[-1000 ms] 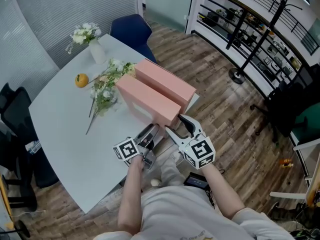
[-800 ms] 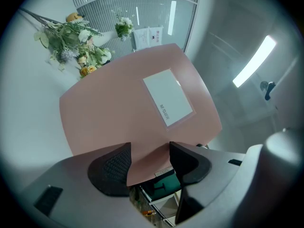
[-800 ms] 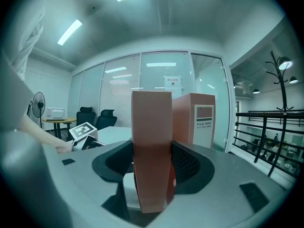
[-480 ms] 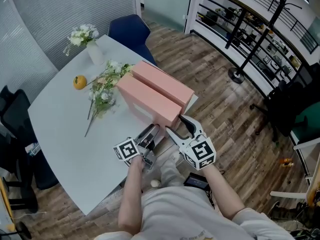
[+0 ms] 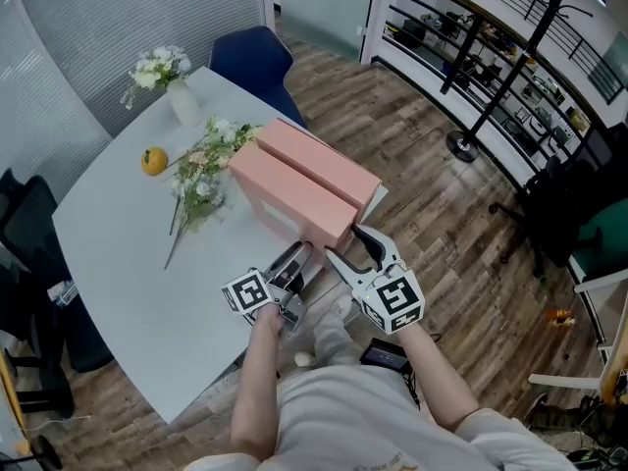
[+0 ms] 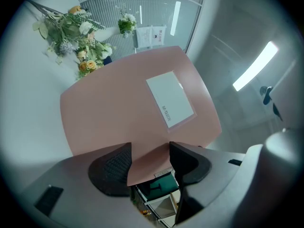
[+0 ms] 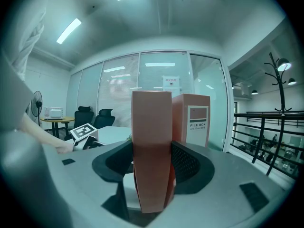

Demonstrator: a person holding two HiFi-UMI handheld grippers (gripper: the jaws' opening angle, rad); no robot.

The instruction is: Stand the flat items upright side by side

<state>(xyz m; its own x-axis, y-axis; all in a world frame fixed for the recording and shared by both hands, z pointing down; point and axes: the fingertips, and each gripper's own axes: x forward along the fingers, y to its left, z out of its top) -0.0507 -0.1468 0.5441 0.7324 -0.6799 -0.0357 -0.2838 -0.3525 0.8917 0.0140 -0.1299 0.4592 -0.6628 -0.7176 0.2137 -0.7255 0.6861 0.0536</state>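
Two pink file boxes stand upright side by side on the white table (image 5: pixel 128 263): the near box (image 5: pixel 289 199) and the far box (image 5: pixel 319 160). My right gripper (image 5: pixel 351 245) is shut on the near box's narrow end, and its pads press both sides of that box (image 7: pixel 151 127) in the right gripper view (image 7: pixel 152 163). The far box (image 7: pixel 194 120) shows a "FILE BOX" label just behind it. My left gripper (image 5: pixel 297 255) is at the same box's lower near corner. In the left gripper view (image 6: pixel 151 163) the labelled pink face (image 6: pixel 123 108) fills the gap between the pads.
A loose spray of flowers (image 5: pixel 201 170), an orange (image 5: pixel 153 161) and a white vase of flowers (image 5: pixel 167 77) lie beyond the boxes. The table's edge runs just right of the boxes. A blue chair (image 5: pixel 250 57) stands at the far side, a black chair (image 5: pixel 25 214) at the left.
The head camera has shifted slightly. Both grippers and both boxes stay where they were.
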